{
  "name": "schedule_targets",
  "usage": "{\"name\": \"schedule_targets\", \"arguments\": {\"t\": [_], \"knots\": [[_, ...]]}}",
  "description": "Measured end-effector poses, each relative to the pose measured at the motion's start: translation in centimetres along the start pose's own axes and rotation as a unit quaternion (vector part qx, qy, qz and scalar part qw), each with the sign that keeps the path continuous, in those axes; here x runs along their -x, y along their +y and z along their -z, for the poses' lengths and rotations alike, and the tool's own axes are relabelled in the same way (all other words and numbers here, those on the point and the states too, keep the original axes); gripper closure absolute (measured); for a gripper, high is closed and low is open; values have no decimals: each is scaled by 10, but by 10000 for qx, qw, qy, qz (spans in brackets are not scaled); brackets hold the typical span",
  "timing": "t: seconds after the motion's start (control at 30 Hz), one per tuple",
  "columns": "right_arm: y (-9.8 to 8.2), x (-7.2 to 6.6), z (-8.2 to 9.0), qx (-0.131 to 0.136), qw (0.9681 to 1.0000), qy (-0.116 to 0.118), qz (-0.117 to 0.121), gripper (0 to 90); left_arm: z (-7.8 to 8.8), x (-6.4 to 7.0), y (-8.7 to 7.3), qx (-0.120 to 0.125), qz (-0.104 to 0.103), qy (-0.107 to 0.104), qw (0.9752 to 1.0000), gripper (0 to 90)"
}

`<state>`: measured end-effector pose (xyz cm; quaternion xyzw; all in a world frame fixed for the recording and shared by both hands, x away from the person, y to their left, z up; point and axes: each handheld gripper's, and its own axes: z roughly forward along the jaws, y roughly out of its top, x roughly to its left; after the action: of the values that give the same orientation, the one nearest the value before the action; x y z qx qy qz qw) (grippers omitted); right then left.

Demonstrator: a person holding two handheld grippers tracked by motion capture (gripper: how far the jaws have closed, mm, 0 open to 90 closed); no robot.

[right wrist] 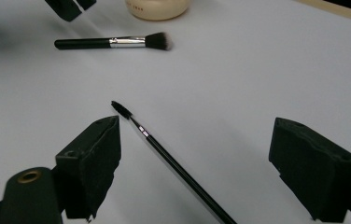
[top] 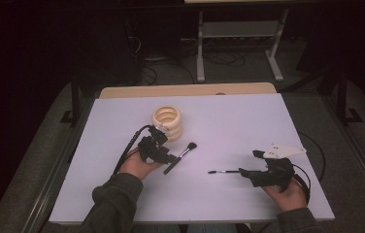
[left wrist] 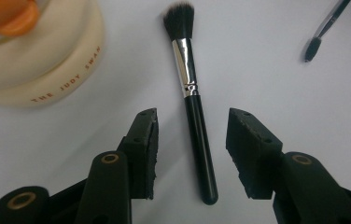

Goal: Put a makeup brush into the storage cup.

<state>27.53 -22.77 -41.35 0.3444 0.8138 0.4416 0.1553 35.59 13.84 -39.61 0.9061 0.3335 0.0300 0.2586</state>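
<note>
Where lettering is legible: cream holder [left wrist: 38, 70] reads "THE JUDY SWAN" | left tongs [left wrist: 192, 140] apart, straddling brush [left wrist: 192, 102] on bench [top: 229, 121] | right tongs [right wrist: 197, 154] apart around liner [right wrist: 164, 154]

Your high view looks forward and down from above your side of the white table [top: 229, 126], far enough off to take in the whole top, with the cream ringed holder [top: 167, 122] left of centre.

Your left gripper view sits low and close, looking along its own jaws at the powder brush [left wrist: 194, 112] lying just right of that holder [left wrist: 38, 60]; the thin brush [left wrist: 323, 30] shows at its upper right.

Your right gripper view also rides close to the tabletop, facing toward the holder [right wrist: 157, 8] at its top edge. It shares both brushes with the left one: the thin brush [right wrist: 169, 161] near, the powder brush [right wrist: 113, 43] nearer the holder.
</note>
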Motion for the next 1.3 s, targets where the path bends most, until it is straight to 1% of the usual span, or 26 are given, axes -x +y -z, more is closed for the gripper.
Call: {"name": "schedule_targets", "arguments": {"t": [0.07,0.17,0.2,0.23,0.27,0.3,0.33,0.4,0.47,0.57,0.6,0.63,0.67,0.7,0.73,0.77,0.87,0.9,0.93,1.0,1.03,1.07,1.1,1.13,1.2,1.3], "knots": [[0,1,-1,15,10000,-1,8,159,-5,1,1,-103,-34,15,9999,553],[0,0,-3,-40,10000,2,11,159,-11,2,4,-211,13,48,9998,575],[0,-1,-3,-56,10000,10,13,159,-13,1,4,-257,-9,33,9997,585],[0,-1,-2,-22,10000,12,31,160,-15,2,4,-259,22,7,9997,613],[0,-1,-2,-22,10000,12,31,160,-16,2,5,-299,-2,7,9996,613],[0,0,-2,-1,10000,2,44,160,-18,3,6,-331,32,19,9994,620],[0,0,-2,-28,10000,3,-17,160,-19,2,7,-388,11,-1,9992,625],[0,0,-3,-50,10000,7,-21,163,-22,3,8,-423,26,20,9991,644],[0,-1,-2,-46,10000,-3,16,168,-24,4,8,-460,31,49,9989,654],[2,-3,1,41,9999,-45,114,177,-26,6,8,-528,9,96,9986,687],[2,-2,1,83,9999,-49,136,177,-28,7,8,-546,53,88,9985,694],[2,-2,1,57,9999,-35,83,177,-29,7,9,-589,30,115,9982,699],[2,-2,0,37,10000,-27,69,177,-30,7,9,-597,57,170,9981,703],[1,-2,0,36,10000,-19,82,177,-31,7,9,-602,72,186,9980,705],[1,-3,0,21,10000,-20,88,179,-32,8,9,-661,73,209,9976,712],[1,-3,0,21,10000,-20,88,179,-33,8,9,-675,47,239,9974,712],[1,-3,3,69,9999,-47,82,179,-35,13,9,-725,-83,414,9965,712],[1,-3,3,93,9999,-44,82,179,-35,15,10,-745,-98,472,9961,722],[1,-2,3,97,9999,-46,77,179,-35,15,11,-823,-184,535,9950,729],[1,-2,2,87,9999,-28,62,179,-37,20,12,-841,-250,666,9939,740],[1,-3,2,56,10000,-28,48,179,-37,22,12,-879,-311,733,9929,754],[1,-2,1,71,9999,-36,110,179,-38,23,13,-887,-321,757,9927,768],[2,-2,1,69,9999,-36,121,179,-38,25,13,-918,-363,783,9920,781],[2,-2,-1,57,9999,-38,106,179,-38,27,13,-919,-381,831,9916,789],[2,-2,-2,47,9999,-44,98,179,-38,27,13,-951,-407,855,9910,790],[1,-2,-4,-26,9999,-38,121,180,-38,26,14,-961,-364,809,9914,794]]}}
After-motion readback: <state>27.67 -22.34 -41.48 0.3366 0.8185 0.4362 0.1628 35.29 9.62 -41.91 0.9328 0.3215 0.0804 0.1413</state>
